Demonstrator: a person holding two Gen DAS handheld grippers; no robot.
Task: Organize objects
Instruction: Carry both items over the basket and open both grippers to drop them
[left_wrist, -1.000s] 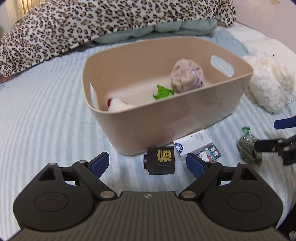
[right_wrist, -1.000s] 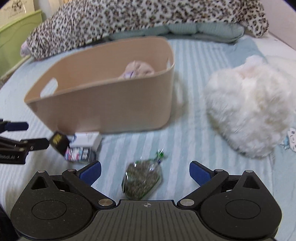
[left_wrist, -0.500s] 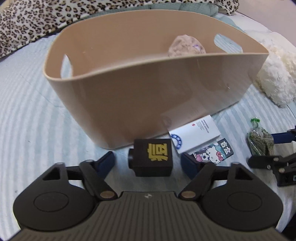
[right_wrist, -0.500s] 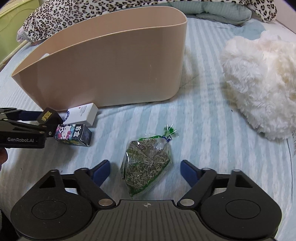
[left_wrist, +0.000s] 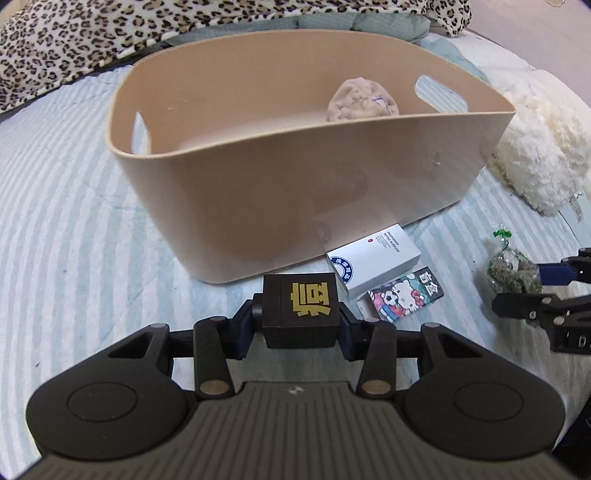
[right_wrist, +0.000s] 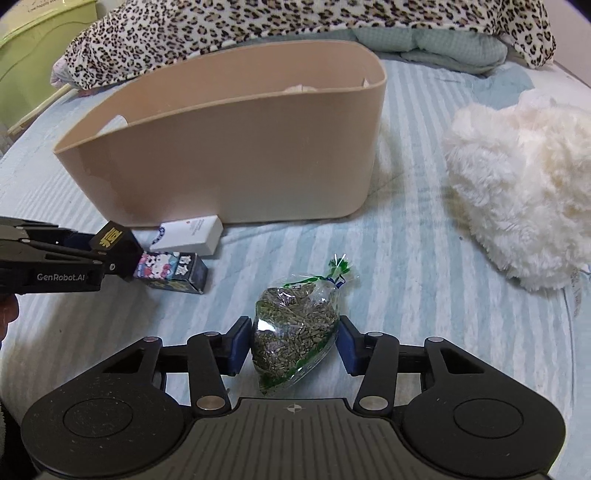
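Left gripper (left_wrist: 301, 323): clenched on black cube (left_wrist: 300, 310), just in front of the bin wall
Right gripper (right_wrist: 293, 341): pads pressed to both sides of a bag of dried greens (right_wrist: 293, 332) on the striped sheet (right_wrist: 406, 258)
Bin (left_wrist: 295, 184): beige, open top, a rolled cloth (left_wrist: 362, 101) inside
Writing: gold character on cube; "GenRobot.AI" on left gripper
Beside cube: white box (left_wrist: 373, 260), cartoon-cat box (left_wrist: 402, 293)
Right of the bin: white fluffy pillow (right_wrist: 517, 192)
Far edge: leopard blanket (right_wrist: 258, 26)
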